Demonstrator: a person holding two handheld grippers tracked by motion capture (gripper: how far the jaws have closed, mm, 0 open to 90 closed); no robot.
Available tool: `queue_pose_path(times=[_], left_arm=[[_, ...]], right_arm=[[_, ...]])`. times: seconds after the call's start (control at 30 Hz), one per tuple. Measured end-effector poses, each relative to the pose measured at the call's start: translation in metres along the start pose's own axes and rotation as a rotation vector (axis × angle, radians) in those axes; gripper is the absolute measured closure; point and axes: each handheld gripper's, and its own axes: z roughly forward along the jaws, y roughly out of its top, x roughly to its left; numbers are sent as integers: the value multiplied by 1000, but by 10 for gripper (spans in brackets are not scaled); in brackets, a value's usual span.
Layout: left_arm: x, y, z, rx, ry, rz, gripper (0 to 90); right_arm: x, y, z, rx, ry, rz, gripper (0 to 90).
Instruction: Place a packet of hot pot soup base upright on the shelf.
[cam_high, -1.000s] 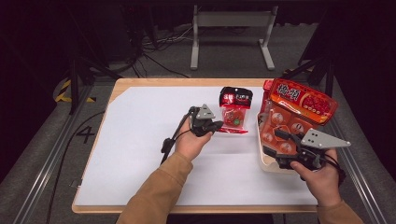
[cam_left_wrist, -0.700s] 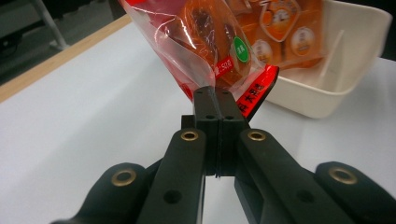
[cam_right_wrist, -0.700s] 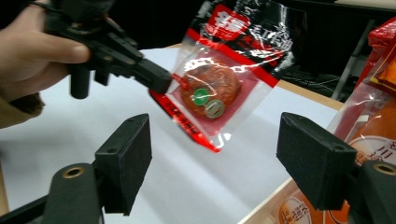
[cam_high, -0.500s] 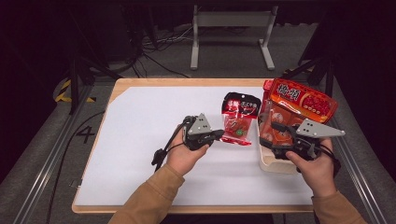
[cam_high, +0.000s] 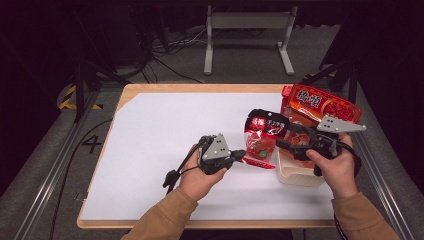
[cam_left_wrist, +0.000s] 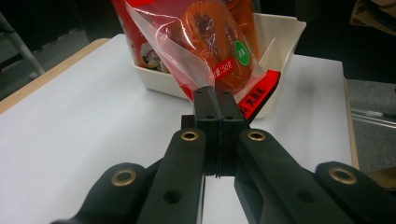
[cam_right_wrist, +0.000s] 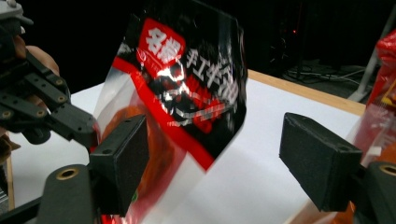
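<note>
The jaws of the left gripper (cam_high: 239, 154) are pressed fully together on the bottom edge of a small red-and-black plastic snack packet (cam_high: 261, 137) with a clear window showing orange contents. In the left gripper view the two black jaws meet with no gap, and the packet's (cam_left_wrist: 212, 44) red sealed edge is clamped between their tips (cam_left_wrist: 214, 95). The packet is held upright off the white table sheet (cam_high: 165, 130), just beside the cream plastic tub (cam_high: 295, 175) at the table's right side.

The jaws of the right gripper (cam_high: 287, 140) are spread wide. In the right gripper view its two black pads (cam_right_wrist: 123, 161) stand well apart on either side of the packet (cam_right_wrist: 187, 88), and the left-hand pad is seen just in front of the packet's lower corner; whether it touches the film cannot be told. Nothing is grasped by this gripper (cam_right_wrist: 219, 170). The left gripper (cam_right_wrist: 70, 123) is seen at the left edge of that view, clamped on the packet.

A large red foil bag (cam_high: 320, 102) with white lettering is leaned in the tub behind the right gripper.

Compared with the frame a second earlier, the packet has been lifted from lying flat on the sheet to standing nearly upright, and the left hand (cam_high: 200, 175) has been drawn nearer the front edge of the table. The right gripper has been brought from over the tub to the packet's right side.
</note>
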Motion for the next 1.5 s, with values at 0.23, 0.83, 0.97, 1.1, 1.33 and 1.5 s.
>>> queue_pose_path(times=[0.23,0.83,0.97,1.1,1.33,1.5], left_arm=[[-6,-1,10,10,-11,5,900],[-6,3,30,-36,-12,-38,858],[-5,3,35,-43,-13,-60,820],[-4,3,38,-51,4,-67,688],[-3,1,33,-50,29,-67,608],[-2,1,29,-54,33,-73,616]], right_arm=[[3,8,2,15,25,-24,512],[2,24,-30,3,6,-224,899],[2,26,-36,-13,17,-259,899],[5,28,-43,-15,24,-326,900],[6,23,-60,16,-1,-430,900],[2,18,-70,5,26,-427,900]])
